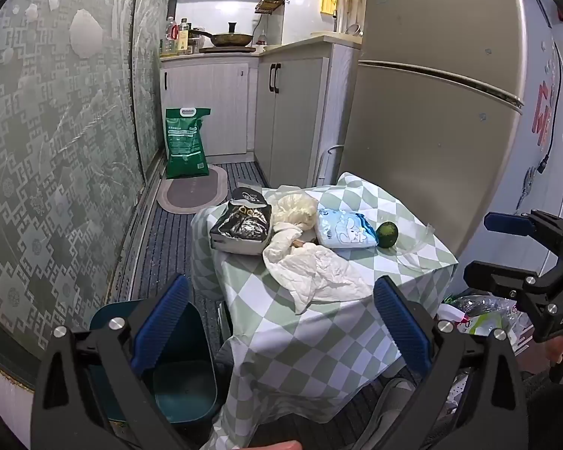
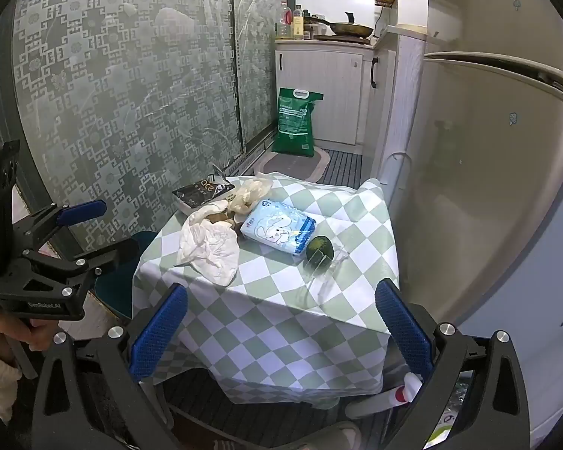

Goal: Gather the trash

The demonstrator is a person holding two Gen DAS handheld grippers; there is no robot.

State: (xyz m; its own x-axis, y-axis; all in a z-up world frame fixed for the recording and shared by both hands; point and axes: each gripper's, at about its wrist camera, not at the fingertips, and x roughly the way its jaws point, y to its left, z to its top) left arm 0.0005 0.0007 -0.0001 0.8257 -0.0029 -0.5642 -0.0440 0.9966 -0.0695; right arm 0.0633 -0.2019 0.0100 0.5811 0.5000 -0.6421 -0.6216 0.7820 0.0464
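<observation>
A small table with a green-and-white checked cloth [image 1: 300,337] [image 2: 274,322] holds trash: a torn black foil bag [image 1: 244,225] [image 2: 202,191], a crumpled white paper [image 1: 315,270] [image 2: 210,247], a pale crumpled plastic bag [image 1: 294,210] [image 2: 249,193], a light blue tissue pack [image 1: 345,230] [image 2: 277,230], a dark green round fruit [image 1: 387,234] [image 2: 320,249] and clear plastic wrap [image 2: 326,273]. A dark teal bin [image 1: 176,371] stands on the floor left of the table. My left gripper [image 1: 281,326] is open above the bin and the table's near edge. My right gripper [image 2: 281,330] is open before the table.
A beige fridge [image 1: 431,112] stands right of the table. A patterned glass sliding door [image 1: 56,150] is on the left. A green sack [image 1: 185,142] and a mat [image 1: 191,191] lie on the floor beyond. Packaging [image 1: 480,318] lies on the floor at right.
</observation>
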